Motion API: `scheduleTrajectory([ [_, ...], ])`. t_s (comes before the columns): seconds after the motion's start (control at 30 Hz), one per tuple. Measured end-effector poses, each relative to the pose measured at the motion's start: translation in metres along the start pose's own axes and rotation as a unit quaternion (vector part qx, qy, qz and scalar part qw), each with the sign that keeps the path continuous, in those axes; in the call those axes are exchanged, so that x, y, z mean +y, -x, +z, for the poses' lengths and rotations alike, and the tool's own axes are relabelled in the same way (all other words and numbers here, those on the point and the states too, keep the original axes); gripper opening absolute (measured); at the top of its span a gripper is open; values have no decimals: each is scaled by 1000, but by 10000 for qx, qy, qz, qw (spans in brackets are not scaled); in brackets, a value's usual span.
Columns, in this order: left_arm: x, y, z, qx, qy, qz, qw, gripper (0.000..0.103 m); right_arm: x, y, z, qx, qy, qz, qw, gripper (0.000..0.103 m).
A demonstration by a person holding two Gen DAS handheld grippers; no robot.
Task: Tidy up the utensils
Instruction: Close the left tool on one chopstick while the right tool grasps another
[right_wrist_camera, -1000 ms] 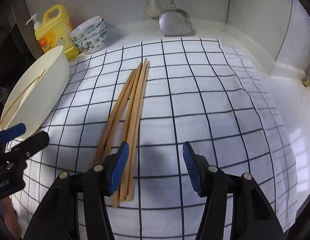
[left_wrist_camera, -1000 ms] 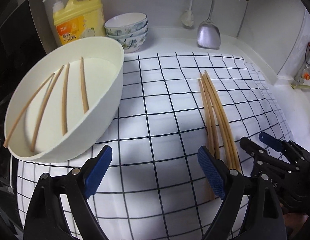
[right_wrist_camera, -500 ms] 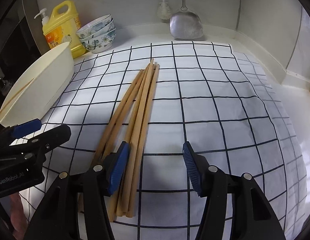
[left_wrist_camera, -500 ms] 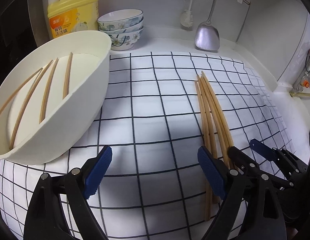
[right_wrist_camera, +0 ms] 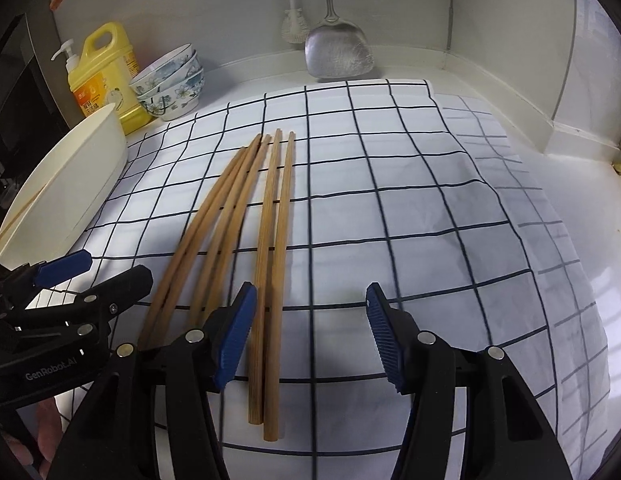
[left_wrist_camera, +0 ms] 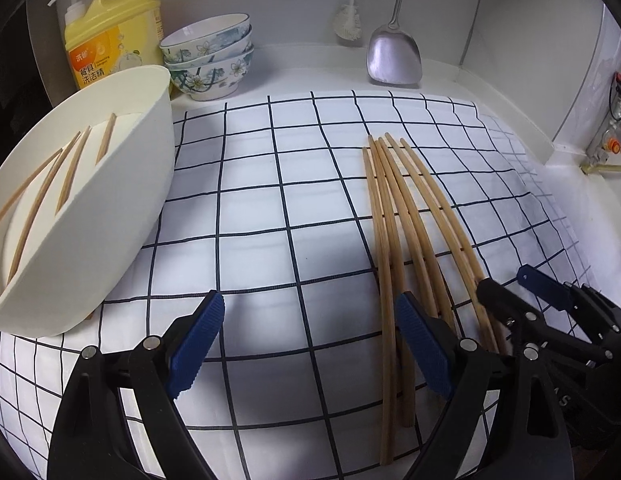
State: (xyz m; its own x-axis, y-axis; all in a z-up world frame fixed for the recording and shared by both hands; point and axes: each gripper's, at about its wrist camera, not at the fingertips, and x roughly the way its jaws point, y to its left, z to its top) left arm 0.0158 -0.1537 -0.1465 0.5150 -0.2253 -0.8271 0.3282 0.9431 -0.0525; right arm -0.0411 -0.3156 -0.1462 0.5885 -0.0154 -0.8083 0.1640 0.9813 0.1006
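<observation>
White checked cloth (right_wrist_camera: pixel 410 208) covers the counter, where bare wooden chopsticks (right_wrist_camera: pixel 270 240) lie fanned toward twelve o'clock, two between the half-open, empty right gripper (right_wrist_camera: pixel 308 336), the wide, empty left gripper (left_wrist_camera: pixel 306 344) beside, so closing on them likely comes next.

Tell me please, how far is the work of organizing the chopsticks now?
Partly done: four chopsticks already lie in the white tub. Nothing is in hand; the left gripper and right gripper both hover with open jaws, gripping nothing. Left to do: the chopsticks on the checked cloth, at least five, must go into the tub.
</observation>
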Motion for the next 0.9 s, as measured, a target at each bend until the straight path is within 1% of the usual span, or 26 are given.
scheduleTrajectory([
  [0.13,-4,-4,-1,18,-62,47,10000,86,-8,3,0,-32,-113,51,9999,54],
  [0.23,-5,-9,-2,81,-135,166,9997,86,-10,3,0,-50,-93,-17,9999,54],
  [0.43,-1,-8,-5,68,-138,241,9996,87,-12,3,0,-45,-70,-52,10000,54],
  [0.6,9,-8,-6,61,-19,379,9993,90,-11,2,1,-48,-60,-104,9999,54],
  [0.67,10,-10,-4,83,38,372,9993,91,-9,1,1,-45,-13,-136,9999,54],
  [0.73,8,-15,-2,166,-4,430,9989,90,-7,0,2,-45,43,-157,9999,54],
  [0.8,6,-17,0,150,-19,474,9988,91,-6,-2,3,-40,75,-162,9998,54],
  [0.9,6,-21,5,210,57,444,9988,91,-5,-5,6,-46,151,-198,9997,54],
])
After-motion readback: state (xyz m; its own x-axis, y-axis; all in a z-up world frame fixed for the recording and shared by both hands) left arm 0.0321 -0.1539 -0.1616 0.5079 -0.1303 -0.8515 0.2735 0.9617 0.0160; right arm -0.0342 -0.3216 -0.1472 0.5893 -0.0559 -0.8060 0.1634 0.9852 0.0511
